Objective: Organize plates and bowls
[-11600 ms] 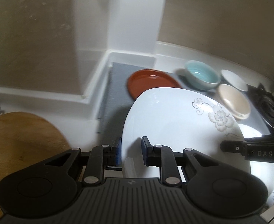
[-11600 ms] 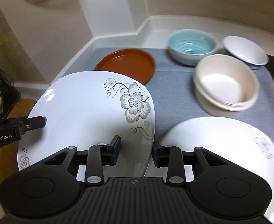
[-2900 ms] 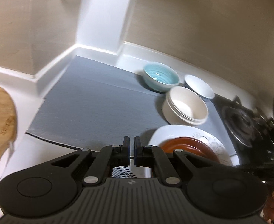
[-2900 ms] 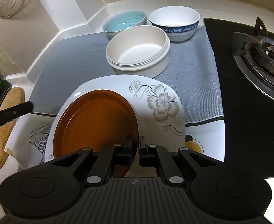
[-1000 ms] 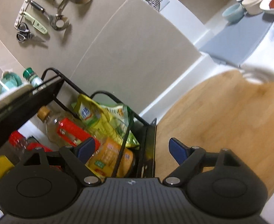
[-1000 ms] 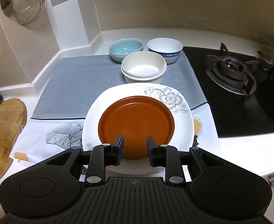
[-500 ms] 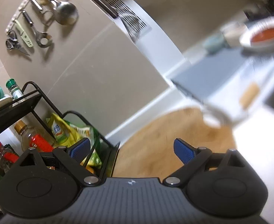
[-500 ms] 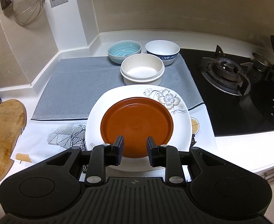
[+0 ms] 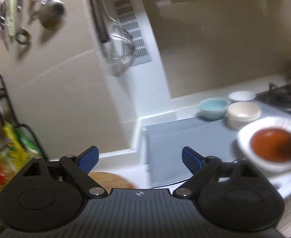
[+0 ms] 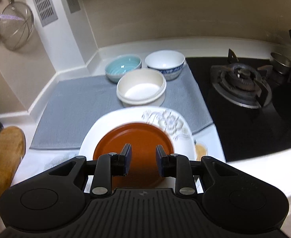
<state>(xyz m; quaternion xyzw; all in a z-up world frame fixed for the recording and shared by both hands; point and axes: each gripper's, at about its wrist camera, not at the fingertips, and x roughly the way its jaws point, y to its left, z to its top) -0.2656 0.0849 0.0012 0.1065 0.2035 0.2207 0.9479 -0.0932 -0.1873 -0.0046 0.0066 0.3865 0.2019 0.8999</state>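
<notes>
A round brown plate [image 10: 133, 138] lies on a white square flower-patterned plate [image 10: 165, 123] at the counter's front edge. Behind them, on a grey ribbed mat [image 10: 76, 107], stands a stack of cream bowls [image 10: 141, 87]; behind it, a light-blue bowl [image 10: 123, 65] sits left of a white blue-banded bowl [image 10: 165, 61]. A black gas hob [image 10: 244, 91] lies right, a round wooden board [image 10: 4, 158] left.

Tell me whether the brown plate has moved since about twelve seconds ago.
Yes. The brown plate left the back-left of the grey mat, beside the light blue bowl, and now sits nearer, stacked on the white floral plate.
</notes>
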